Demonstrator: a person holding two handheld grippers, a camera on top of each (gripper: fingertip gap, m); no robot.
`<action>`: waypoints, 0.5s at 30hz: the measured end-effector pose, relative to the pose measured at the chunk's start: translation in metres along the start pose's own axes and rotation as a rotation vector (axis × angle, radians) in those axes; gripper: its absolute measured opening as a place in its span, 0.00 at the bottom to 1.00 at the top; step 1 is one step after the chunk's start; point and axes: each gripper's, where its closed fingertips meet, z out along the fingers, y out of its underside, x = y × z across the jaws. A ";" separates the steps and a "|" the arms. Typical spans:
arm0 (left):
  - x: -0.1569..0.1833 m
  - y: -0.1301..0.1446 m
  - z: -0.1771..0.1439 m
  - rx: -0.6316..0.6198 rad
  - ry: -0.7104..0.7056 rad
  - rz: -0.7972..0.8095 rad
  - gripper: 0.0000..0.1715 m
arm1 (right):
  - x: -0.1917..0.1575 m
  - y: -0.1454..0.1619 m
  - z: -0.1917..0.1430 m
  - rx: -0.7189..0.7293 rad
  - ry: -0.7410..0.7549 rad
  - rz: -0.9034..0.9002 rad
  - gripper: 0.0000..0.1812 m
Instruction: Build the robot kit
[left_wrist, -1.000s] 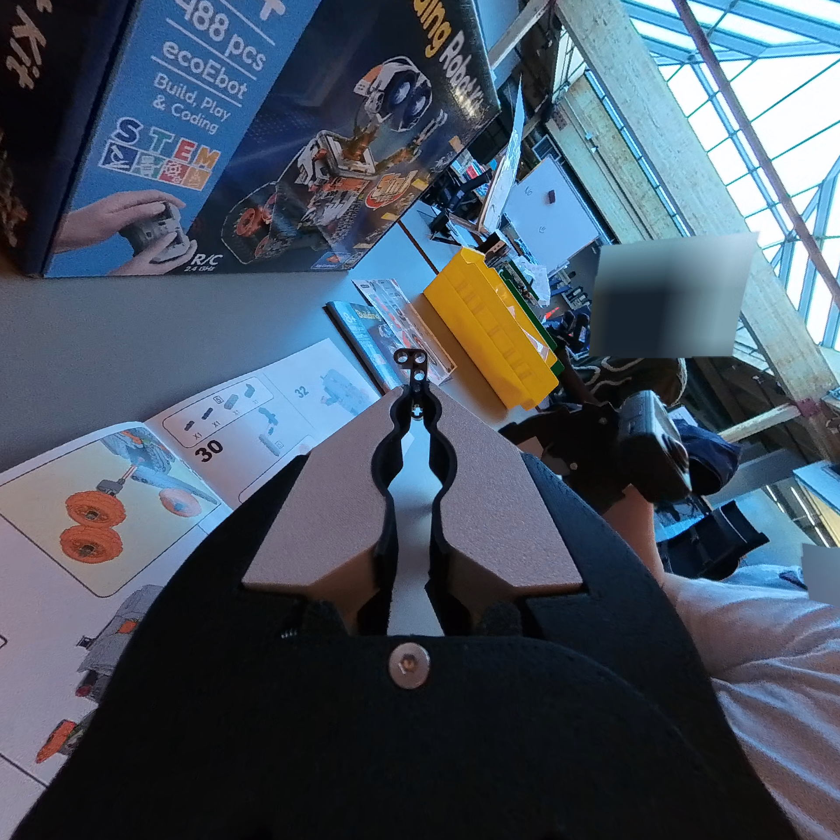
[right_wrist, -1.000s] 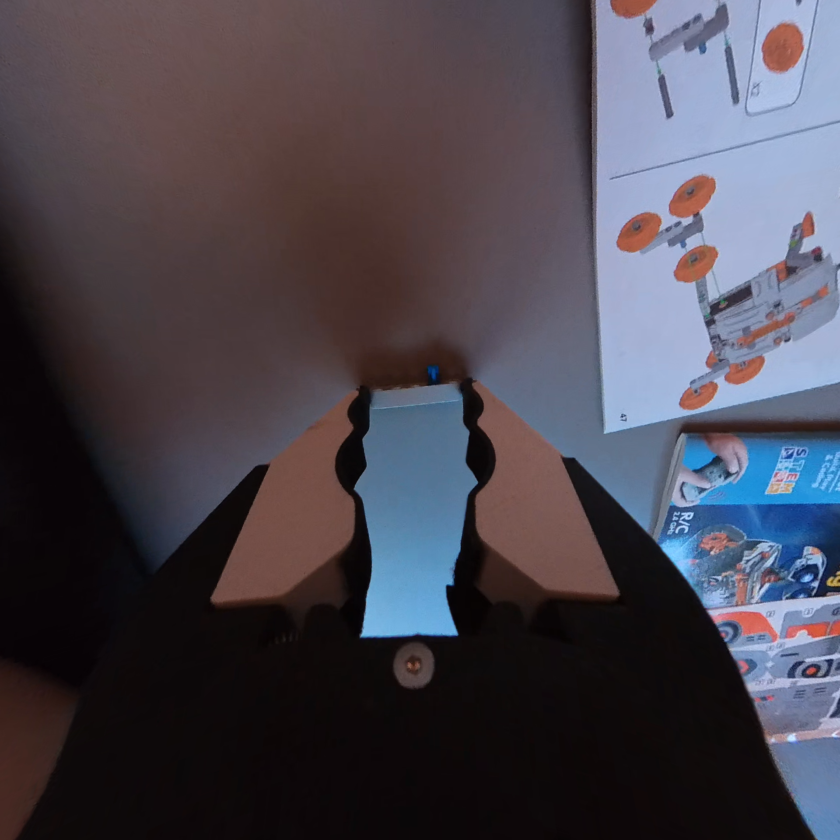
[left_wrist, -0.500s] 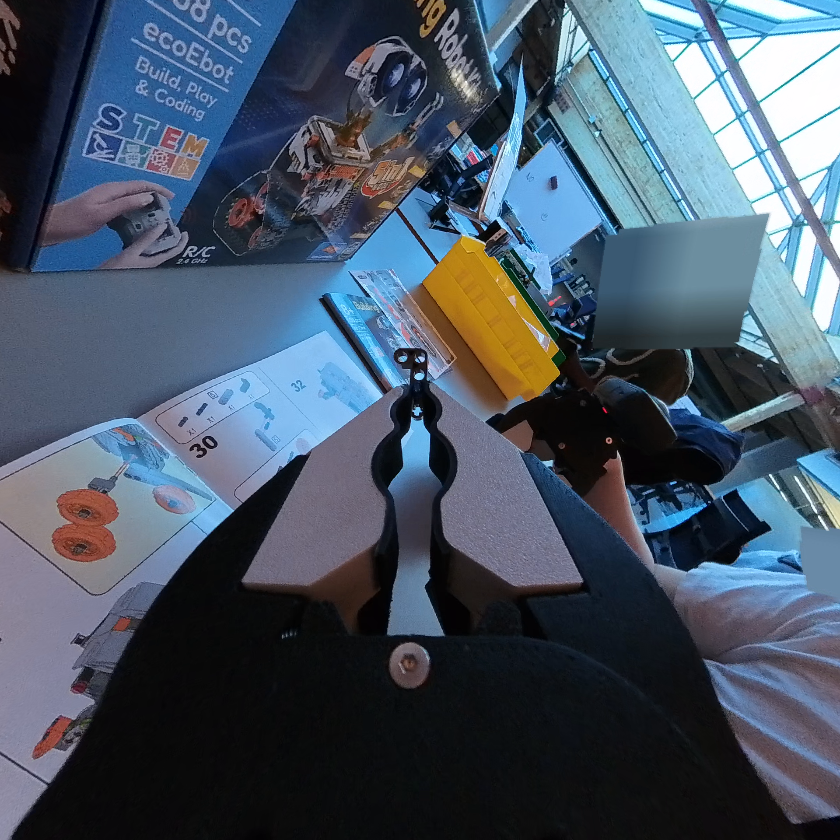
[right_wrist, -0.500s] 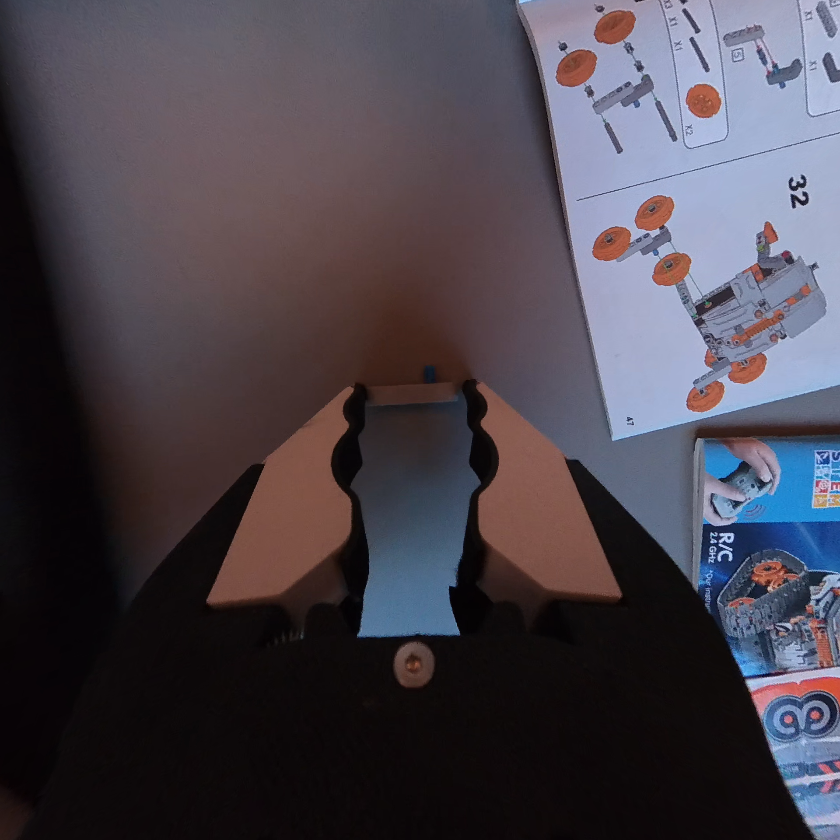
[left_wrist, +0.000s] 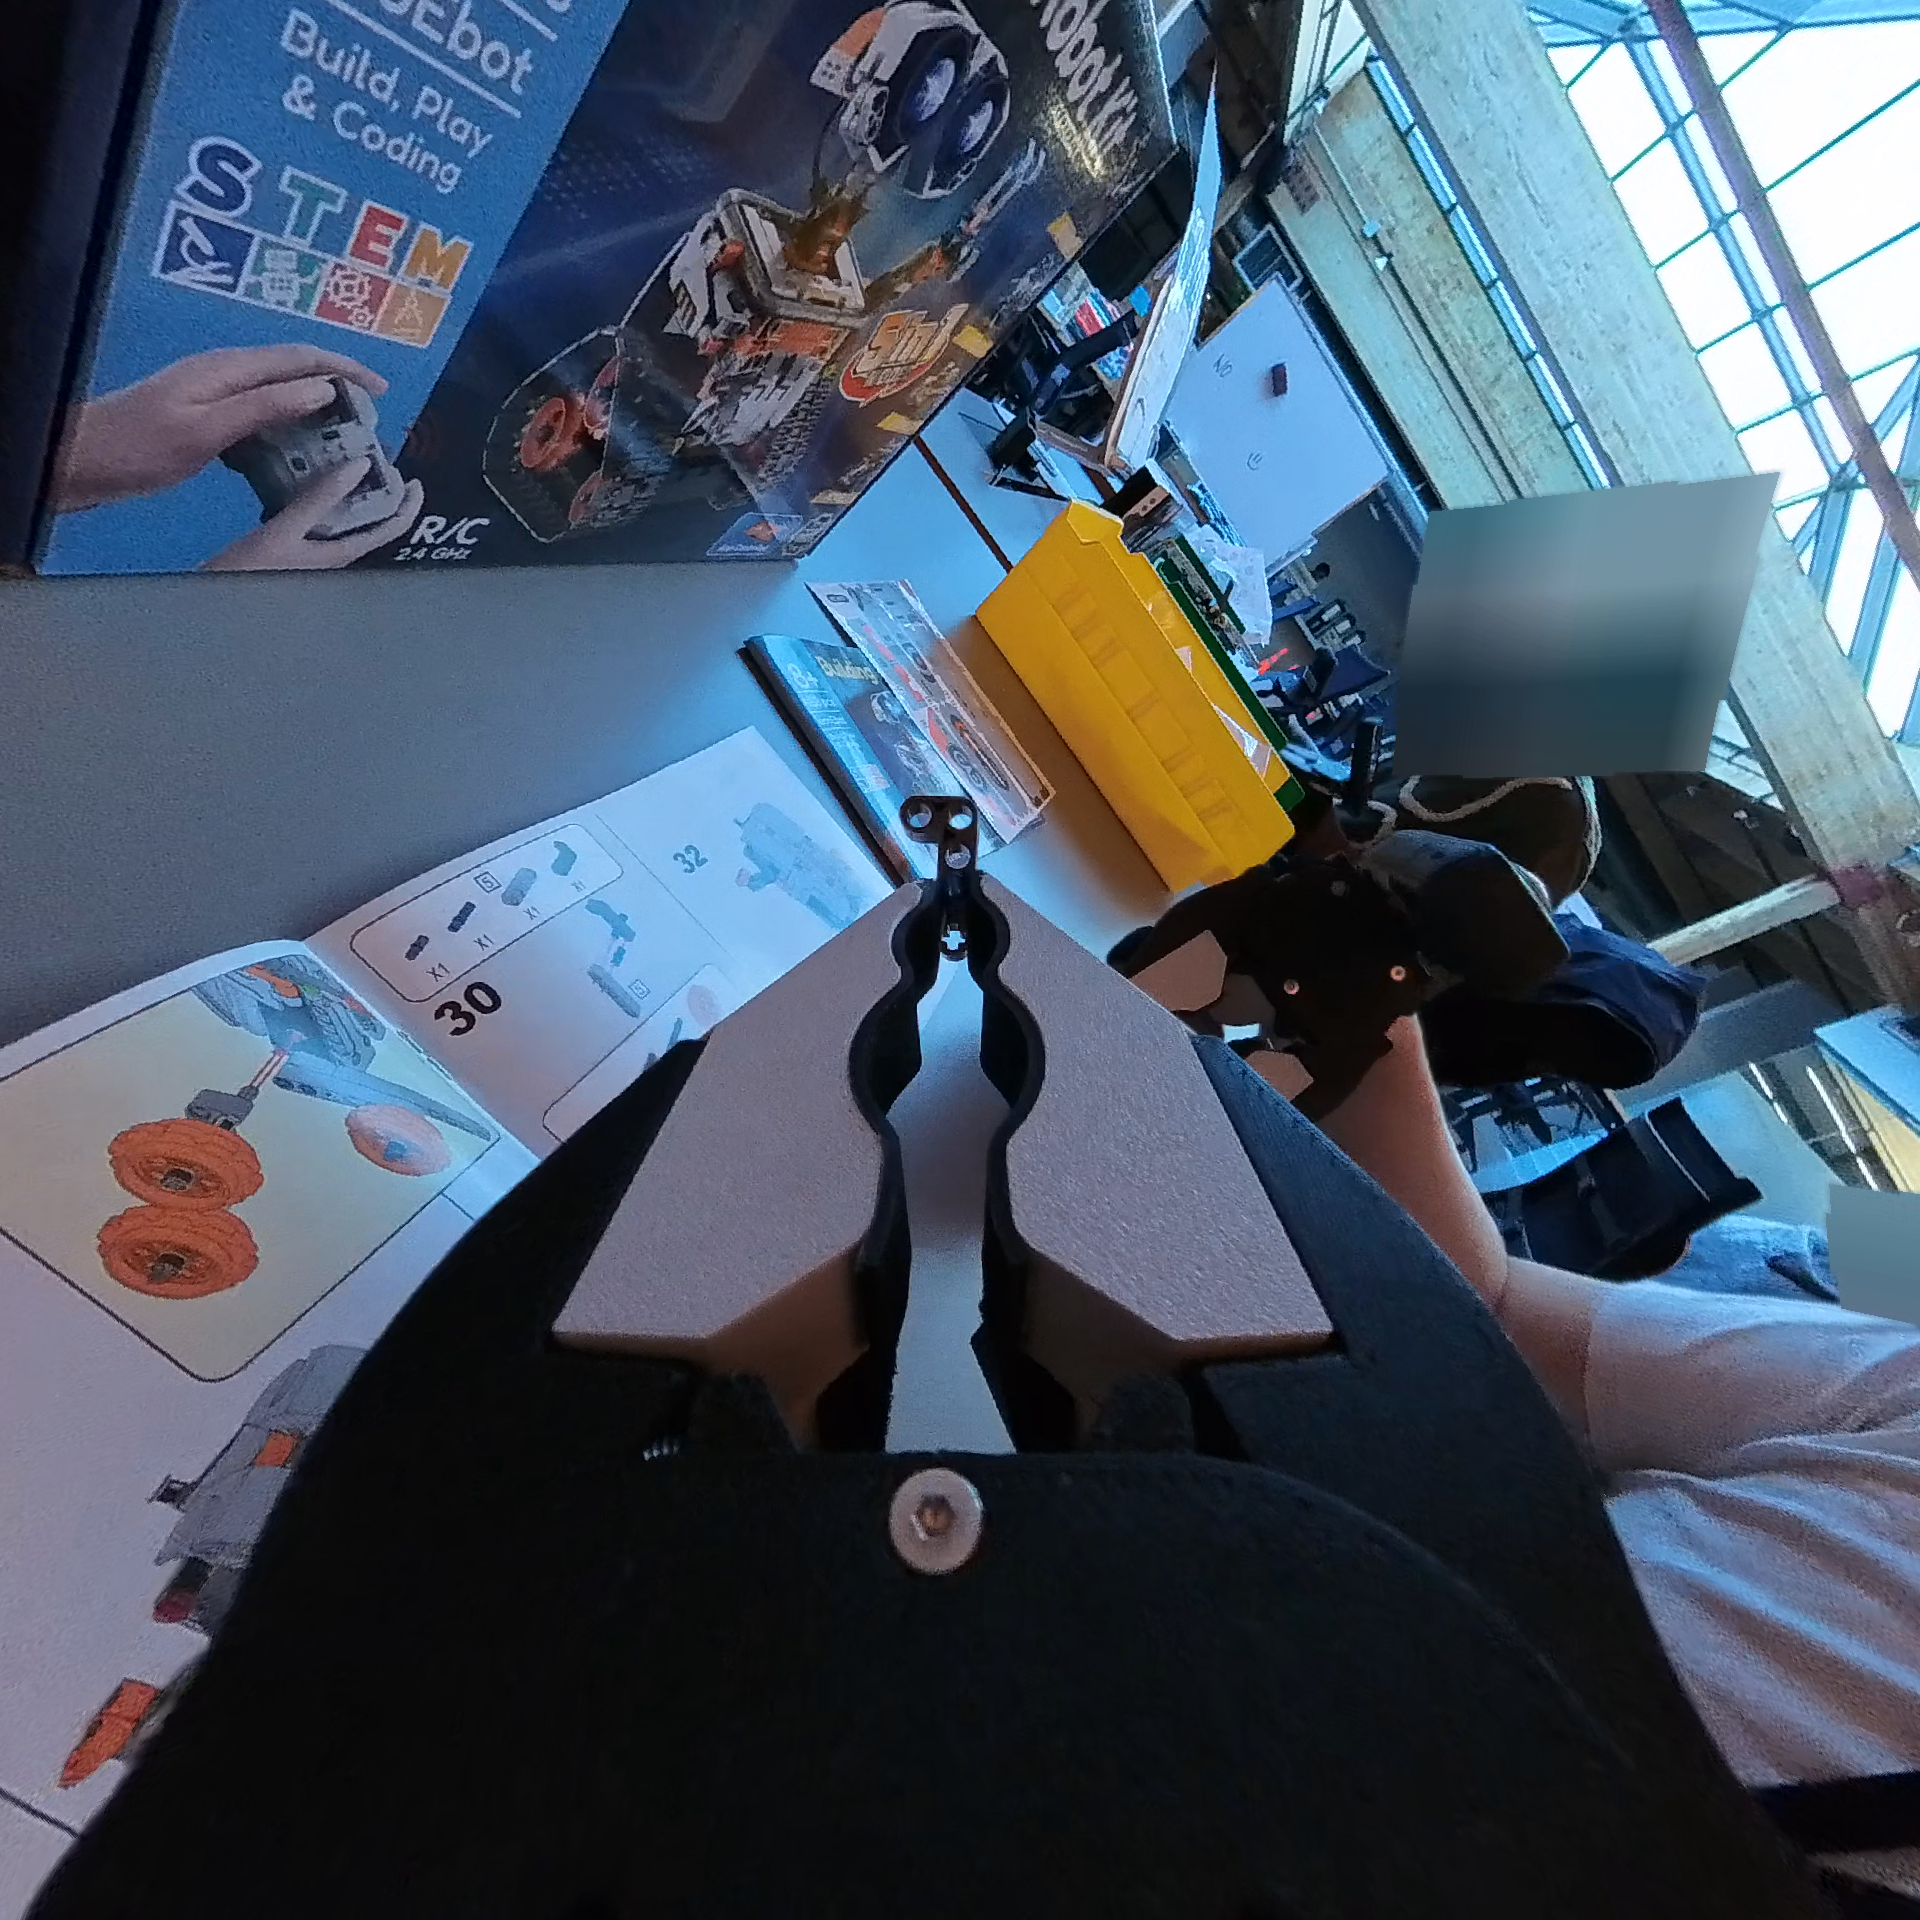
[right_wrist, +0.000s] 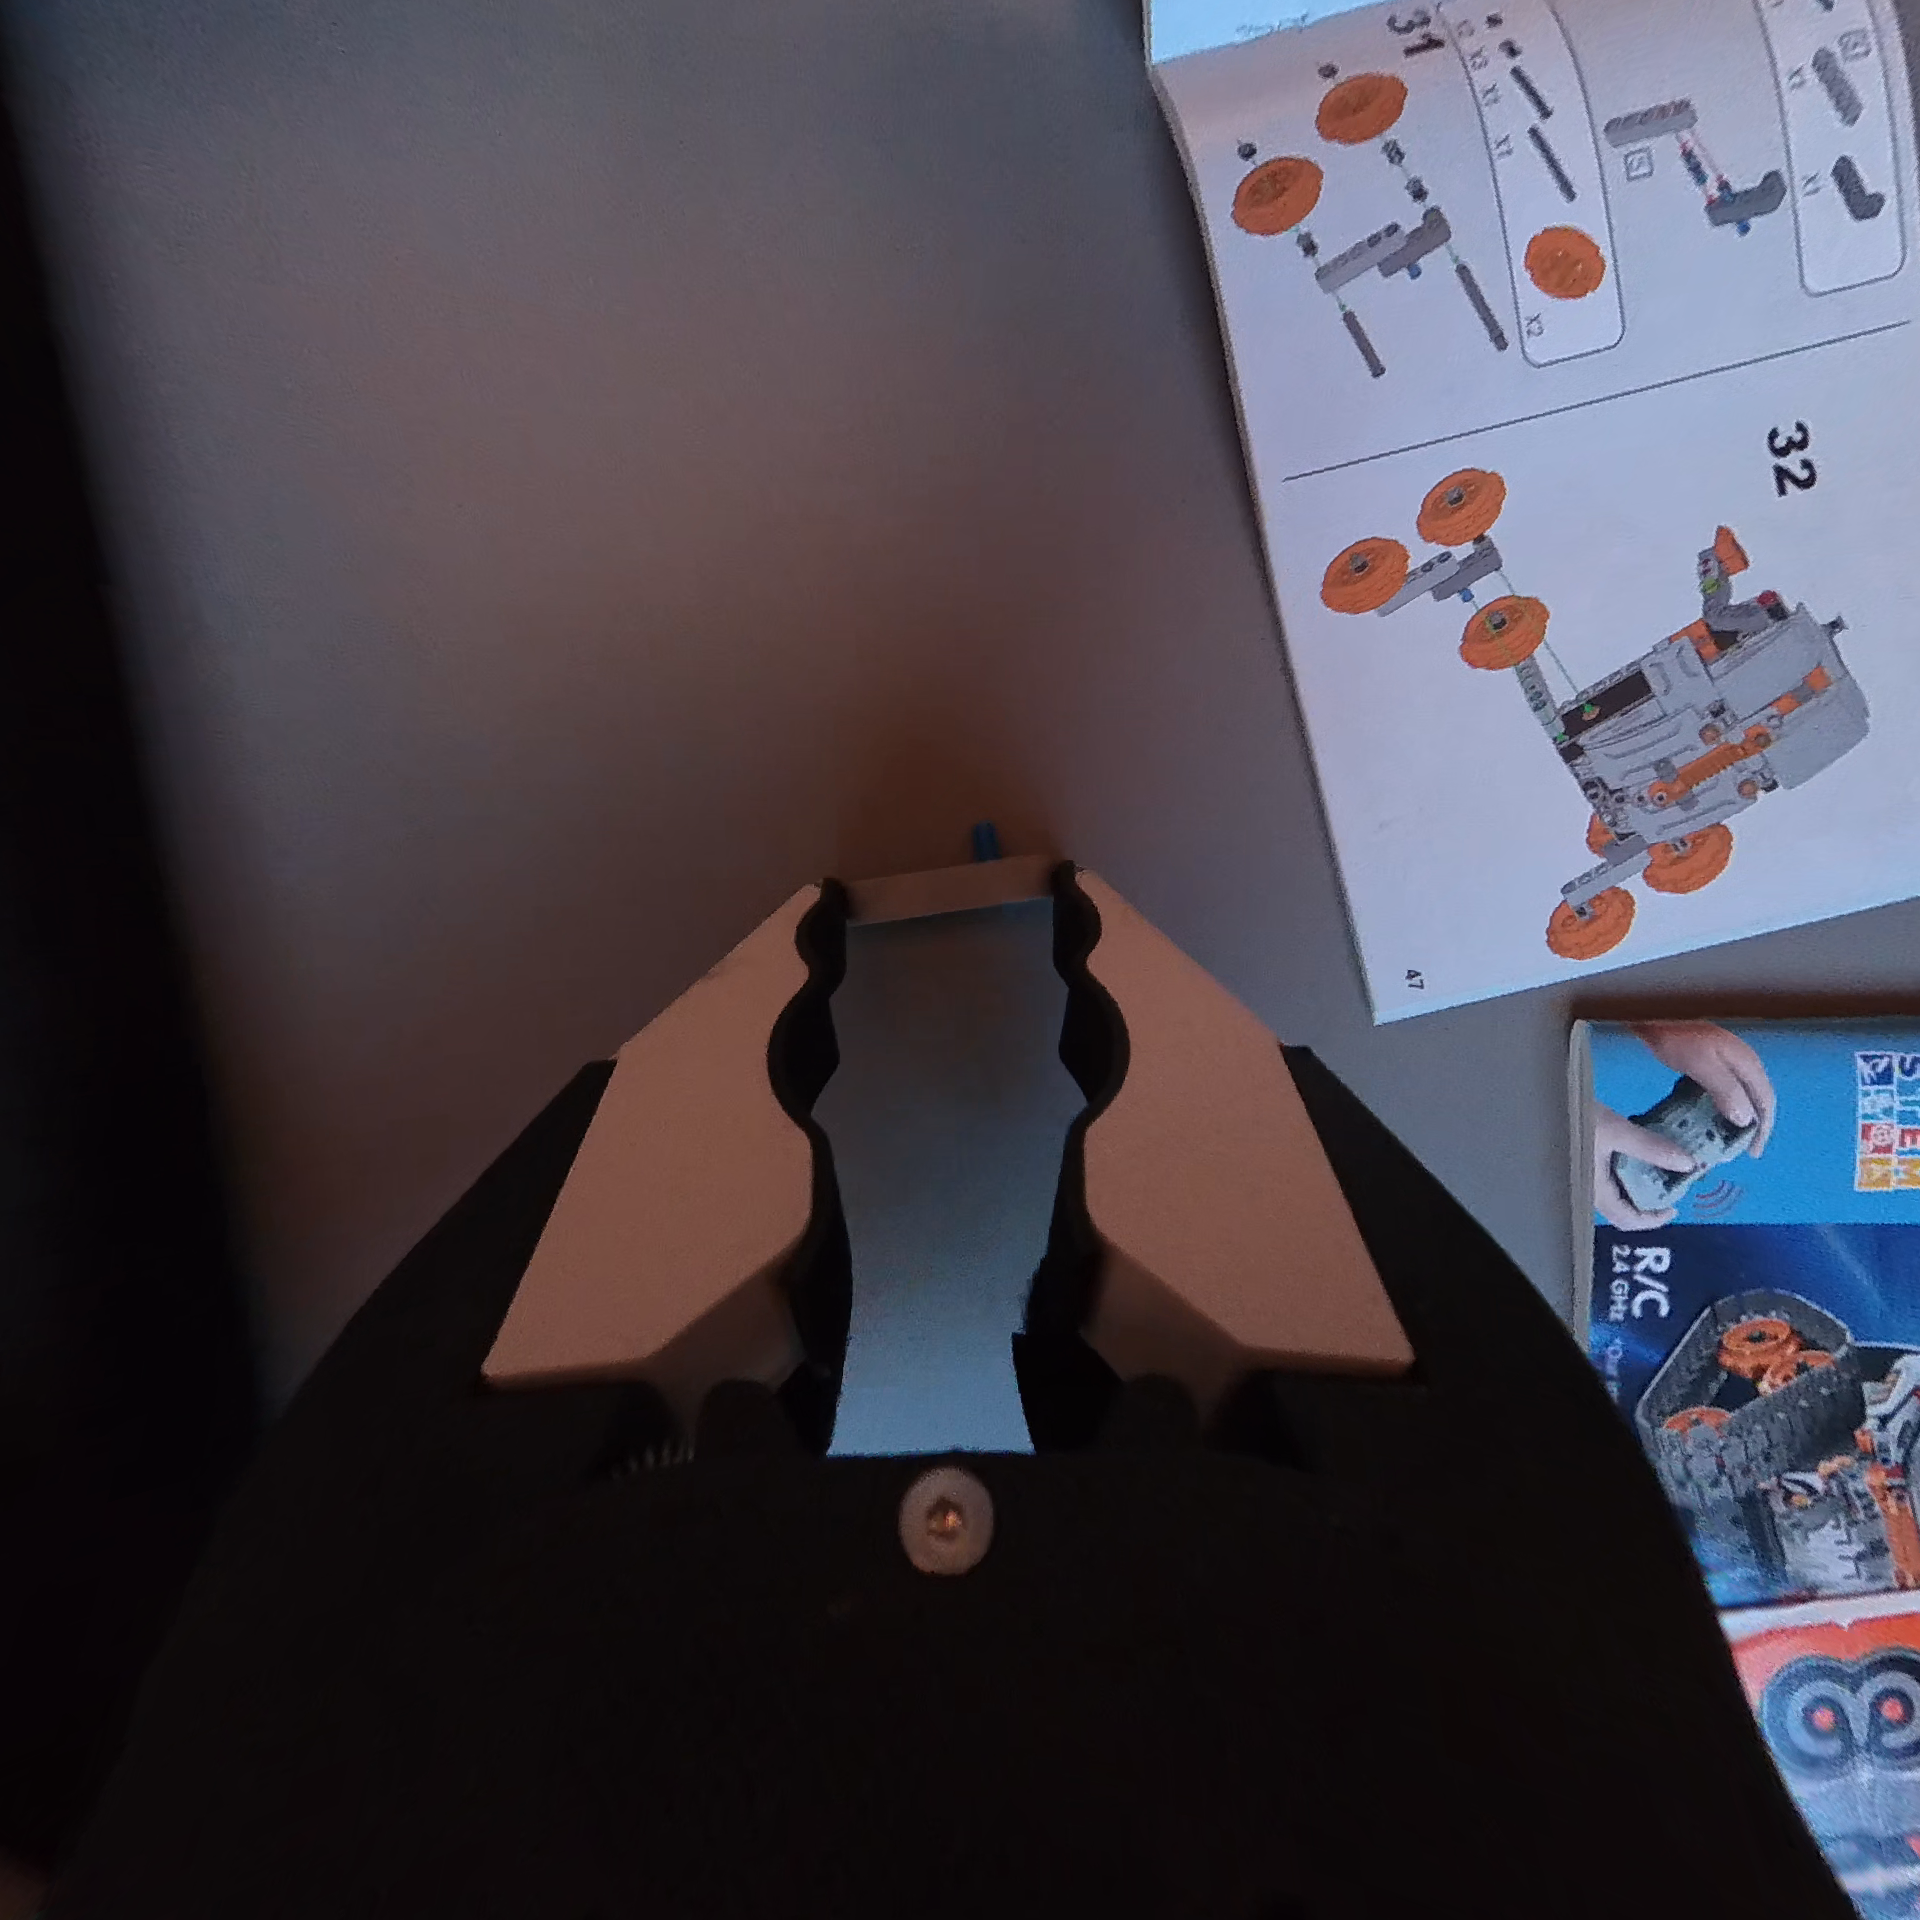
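1. Above the open instruction booklet (left_wrist: 312, 1091), the left hand-held gripper (left_wrist: 954, 914) was clamped on a small black plastic piece with holes (left_wrist: 940, 831). Only the piece's lower end sat between the fingertips, so its holed end stuck out free, probably to leave those holes reachable.
2. Beside the booklet, toward its far edge in the left wrist view, the right hand-held gripper (left_wrist: 1226, 997) showed as a dark shape at the end of a bare forearm (left_wrist: 1455, 1226), well apart from the black piece.
3. Left of the booklet (right_wrist: 1558, 520) in the right wrist view, the right hand-held gripper (right_wrist: 951, 894) pointed down at the grey table (right_wrist: 520, 468). Its jaws stood parted, with a flat grey slab (right_wrist: 951, 891) spanning the tips; whether they pressed it I cannot tell.
4. Just beyond that slab, away from the booklet's nearest corner, a tiny blue peg (right_wrist: 982, 836) showed; whether it rested on the table I cannot tell.
5. Behind the booklet stood a big printed box (left_wrist: 520, 260); past its far corner lay a thinner booklet (left_wrist: 883, 727) and a yellow bin (left_wrist: 1132, 707).
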 end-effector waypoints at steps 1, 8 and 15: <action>0.000 -0.001 0.000 0.003 0.005 0.001 0.01 | 0.001 -0.001 0.000 0.016 -0.002 -0.001 0.22; 0.003 -0.006 -0.003 0.025 0.020 -0.008 0.01 | 0.002 -0.004 0.003 0.035 -0.002 -0.006 0.23; 0.045 -0.026 -0.010 0.080 0.082 0.074 0.01 | 0.002 -0.005 0.001 0.045 0.008 -0.055 0.22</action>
